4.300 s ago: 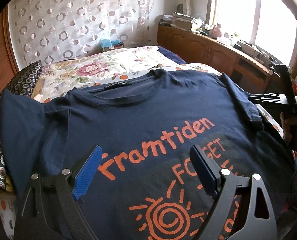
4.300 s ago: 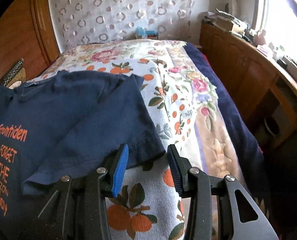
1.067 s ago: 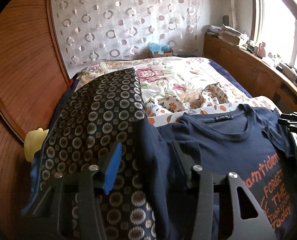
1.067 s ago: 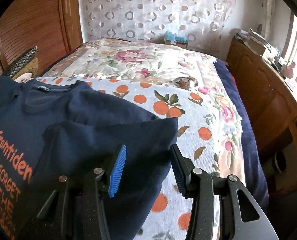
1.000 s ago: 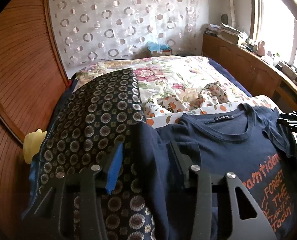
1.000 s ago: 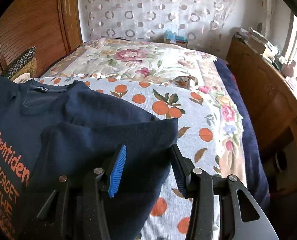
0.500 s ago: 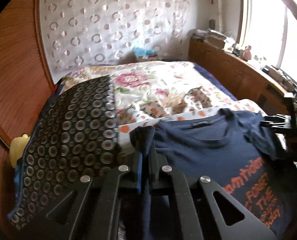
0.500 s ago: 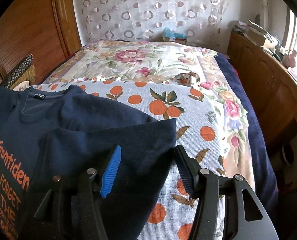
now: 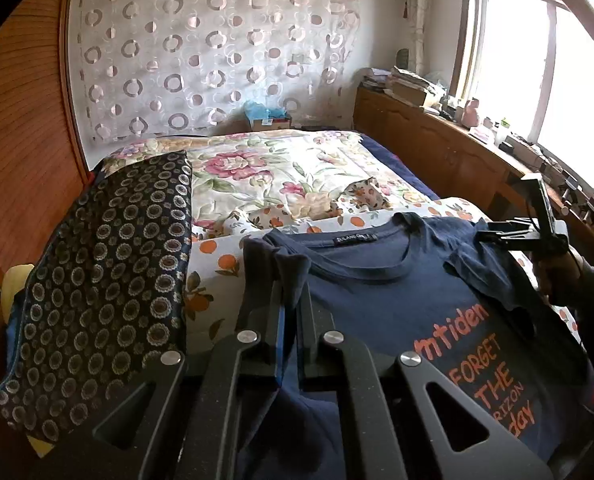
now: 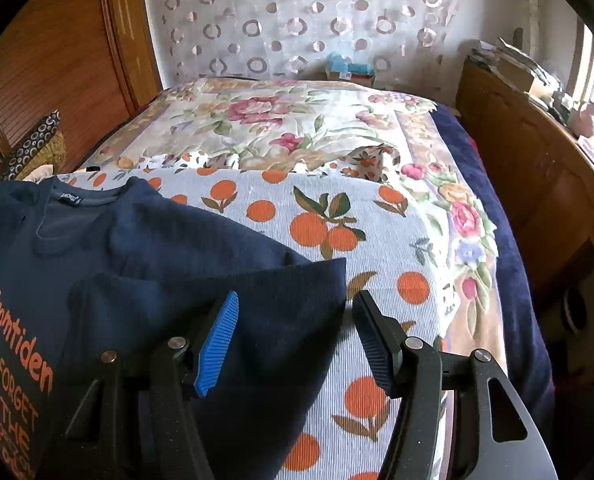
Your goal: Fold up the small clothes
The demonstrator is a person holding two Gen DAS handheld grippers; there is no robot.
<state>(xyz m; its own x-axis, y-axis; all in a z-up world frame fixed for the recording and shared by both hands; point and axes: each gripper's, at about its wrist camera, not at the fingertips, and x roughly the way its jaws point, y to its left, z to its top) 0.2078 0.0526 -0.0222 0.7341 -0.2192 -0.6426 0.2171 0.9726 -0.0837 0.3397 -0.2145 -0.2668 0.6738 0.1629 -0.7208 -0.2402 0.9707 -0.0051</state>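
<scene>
The left gripper [image 9: 291,312] has its jaws pinched together on a bunched fold of the navy T-shirt [image 9: 381,296], the cloth puckering up between its fingers at the shoulder edge. The right gripper [image 10: 293,336] stands part open, its jaws having just been widening, with the blue pad over the folded-in sleeve and the black one just past the sleeve's hem, neither pressing on the cloth. The T-shirt lies front up on an orange-print sheet [image 10: 381,256], collar toward the far wall, with orange lettering "Framtiden FORGET THE" and a sun spiral; its 2 sleeves are both drawn inward. In the left wrist view a hand [image 9: 557,276] shows at the right edge, behind that gripper. To the left of the shirt a dark pillow with ring pattern [image 9: 109,276] lies close, a strip of sheet between them. Beyond the collar a floral bedspread [image 9: 281,168] stretches flat to the curtain. A wooden cabinet [image 10: 537,184] runs along the bed's right side.
</scene>
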